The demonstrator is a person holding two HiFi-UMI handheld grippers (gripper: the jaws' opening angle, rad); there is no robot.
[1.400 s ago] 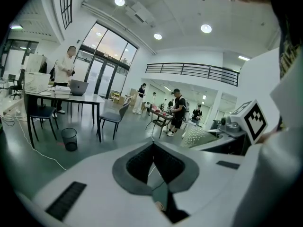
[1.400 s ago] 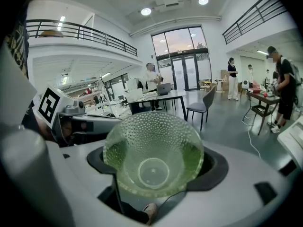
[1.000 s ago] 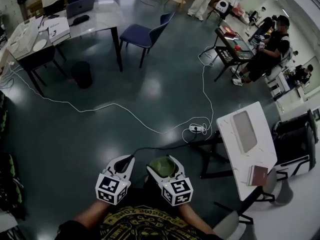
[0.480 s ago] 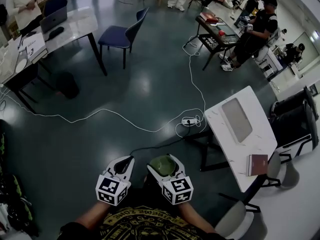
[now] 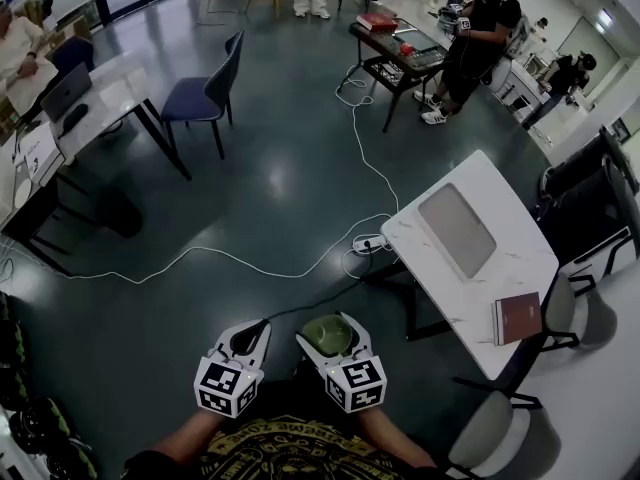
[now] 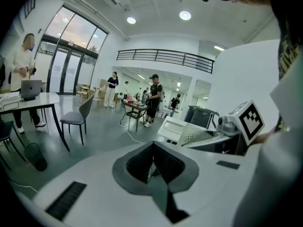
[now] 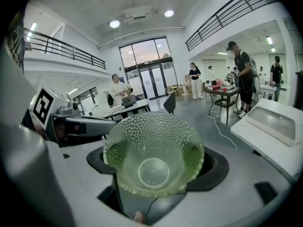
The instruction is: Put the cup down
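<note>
Right gripper (image 5: 325, 331) jaws clamp the cup (image 7: 154, 155) over floor (image 5: 290, 183), left gripper (image 5: 254, 330) closed empty; releasing short of the worktop (image 5: 525, 255) would likely drop it.

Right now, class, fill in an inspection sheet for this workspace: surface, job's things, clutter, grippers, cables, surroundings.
Surface: white table at right.
Job's things: green cup, off the floor, not yet set down.
Clutter: grey tray and book on the table.
Grippers: right gripper shut on the cup; left gripper shut, empty.
Cables: white cable and power strip on the floor.
Surroundings: blue chair, person standing at a far desk.
</note>
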